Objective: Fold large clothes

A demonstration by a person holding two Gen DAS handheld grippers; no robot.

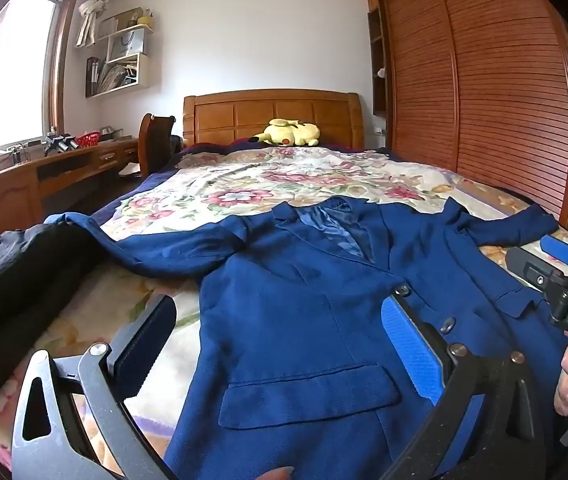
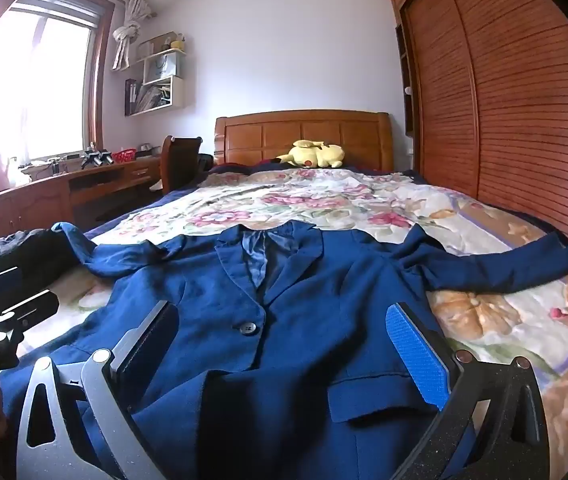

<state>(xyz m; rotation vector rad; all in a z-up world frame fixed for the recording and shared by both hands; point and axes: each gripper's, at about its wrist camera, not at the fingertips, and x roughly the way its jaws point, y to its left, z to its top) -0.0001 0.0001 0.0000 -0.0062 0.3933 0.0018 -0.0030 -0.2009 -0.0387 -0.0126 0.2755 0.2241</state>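
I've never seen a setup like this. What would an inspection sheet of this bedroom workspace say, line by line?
Surface: bed with a floral bedspread, fairly flat, lightly rumpled.
Job's things: blue jacket lying front up, buttoned, both sleeves spread outward, not yet folded.
Clutter: dark garment at the bed's left edge, beside the jacket's sleeve; yellow plush toy by the headboard.
Grippers: left gripper and right gripper both open, poised over the jacket's lower half, holding nothing.
Cables: nothing seen.
Surroundings: wooden headboard, slatted wardrobe doors on the right, desk and bright window on the left, wall shelves.
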